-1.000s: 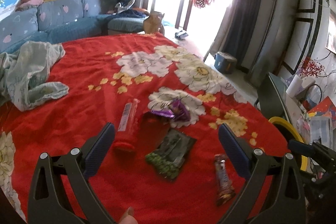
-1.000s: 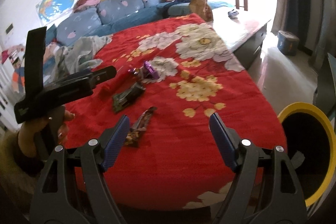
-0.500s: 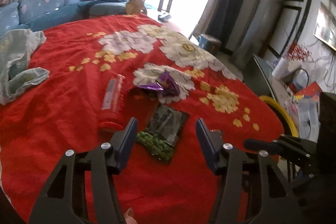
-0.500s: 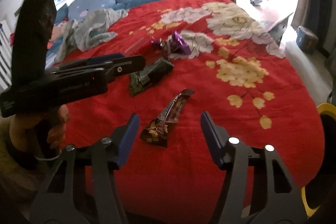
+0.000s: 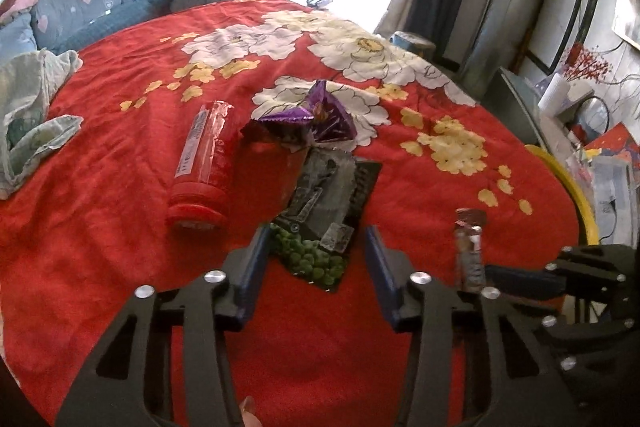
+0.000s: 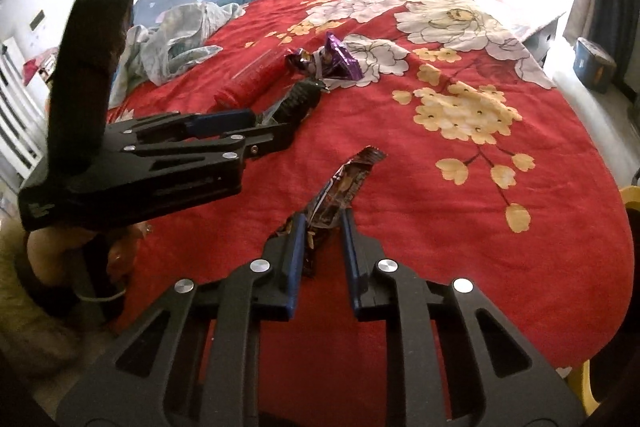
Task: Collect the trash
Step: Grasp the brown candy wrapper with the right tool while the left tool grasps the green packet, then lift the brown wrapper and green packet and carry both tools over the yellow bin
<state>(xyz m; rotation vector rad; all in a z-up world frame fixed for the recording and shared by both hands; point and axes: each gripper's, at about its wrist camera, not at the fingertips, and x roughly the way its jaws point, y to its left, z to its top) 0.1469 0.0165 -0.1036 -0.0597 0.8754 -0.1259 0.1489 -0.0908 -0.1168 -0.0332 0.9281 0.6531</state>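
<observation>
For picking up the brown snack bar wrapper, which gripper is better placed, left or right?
Right. The right gripper already has its open jaws on both sides of the brown snack bar wrapper; the left gripper straddles the green pea packet.

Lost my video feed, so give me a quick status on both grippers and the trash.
Left gripper open, straddling green pea packet. Right gripper open around brown snack bar wrapper, not clamped. Purple wrapper and red tube lie uncollected; nothing blocking.

Round counter [image 5: 100, 227] under a red floral cloth. Dead center sits a green-pea snack bag [image 5: 324, 223], a purple wrapper [image 5: 312, 119] at 12 o'clock from it, a red tube [image 5: 202, 167] at 9, a brown bar wrapper [image 5: 470, 251] at 3, and a crumpled pale cloth [image 5: 28, 111] way out at 9.
</observation>
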